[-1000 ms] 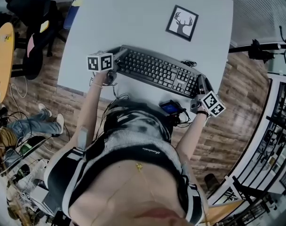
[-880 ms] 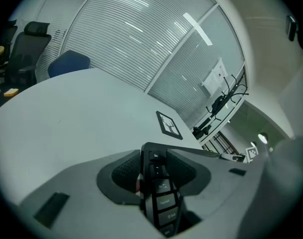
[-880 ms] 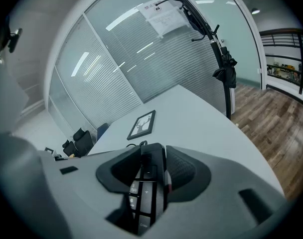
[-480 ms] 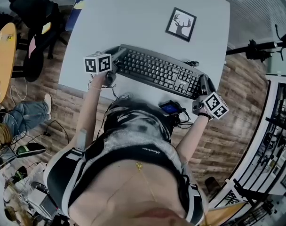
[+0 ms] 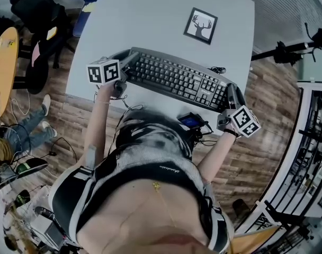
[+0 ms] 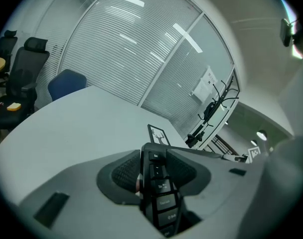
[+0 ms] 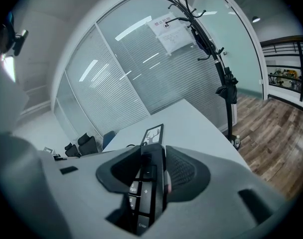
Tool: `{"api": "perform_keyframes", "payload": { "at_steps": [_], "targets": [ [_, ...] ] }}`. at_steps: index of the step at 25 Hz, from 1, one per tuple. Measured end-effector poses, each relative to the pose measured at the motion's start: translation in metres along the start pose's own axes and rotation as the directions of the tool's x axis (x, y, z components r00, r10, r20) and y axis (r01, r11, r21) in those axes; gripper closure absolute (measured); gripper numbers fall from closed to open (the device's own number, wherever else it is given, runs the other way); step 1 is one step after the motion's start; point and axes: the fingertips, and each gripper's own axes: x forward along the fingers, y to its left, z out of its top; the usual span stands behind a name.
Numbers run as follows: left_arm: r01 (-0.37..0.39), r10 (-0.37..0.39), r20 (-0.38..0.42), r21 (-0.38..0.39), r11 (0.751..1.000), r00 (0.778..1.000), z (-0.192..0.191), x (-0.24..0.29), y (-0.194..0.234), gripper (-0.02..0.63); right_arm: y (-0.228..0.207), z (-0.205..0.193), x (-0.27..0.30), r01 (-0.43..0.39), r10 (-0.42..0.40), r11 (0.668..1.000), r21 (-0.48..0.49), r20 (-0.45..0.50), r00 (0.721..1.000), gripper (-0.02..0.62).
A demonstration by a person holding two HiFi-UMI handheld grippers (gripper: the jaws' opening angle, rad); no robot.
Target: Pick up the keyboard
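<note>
Black keyboard spans btwn the two claws, over the grey table. L gripper is pinching its Esc-key end, pads pressed on either long edge, & R gripper is pinching the numpad end, w/ the Enter key nearest that claw's camera. Framed deer pic lies on the table beyond both claws' tips, well apart from the keyboard, & a coat stand stands farther out past the R gripper, off the table's edge.
</note>
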Motion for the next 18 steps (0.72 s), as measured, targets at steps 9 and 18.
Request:
{"api": "perform_keyframes", "payload": {
  "at_steps": [9,18],
  "targets": [
    [0.006,-0.007,0.028,0.028,1.0,1.0,0.017,-0.019,-0.015,0.453,0.014,0.014,-0.018,-0.007,0.007,1.0,-0.004,0.04,0.999,0.445],
    [0.004,-0.006,0.036,0.044,0.999,0.999,0.027,-0.026,-0.025,0.453,0.019,0.023,-0.027,-0.001,0.002,1.0,-0.013,0.057,0.998,0.445]
  ]
}}
